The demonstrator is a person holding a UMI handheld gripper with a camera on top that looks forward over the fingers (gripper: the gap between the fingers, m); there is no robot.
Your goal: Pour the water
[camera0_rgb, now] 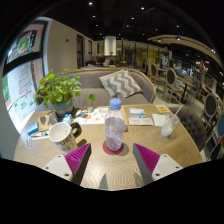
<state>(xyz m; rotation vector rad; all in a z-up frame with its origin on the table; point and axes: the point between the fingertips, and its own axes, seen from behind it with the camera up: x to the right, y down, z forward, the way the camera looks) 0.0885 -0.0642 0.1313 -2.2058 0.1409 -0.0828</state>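
Gripper view: a clear plastic water bottle [115, 128] with a blue cap is shown upright on a red round coaster [115, 148], on the wooden bench [150, 150], just ahead of the spread, empty claw [110, 160]. A clear glass [169, 125] stands far right. The bottle is judged light, smooth and squeezable; its mid-body would be gripped.

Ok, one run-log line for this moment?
task: pour water | fingers: open | bottle: upright on coaster, ahead of fingers, ungrasped | cup: right of bottle
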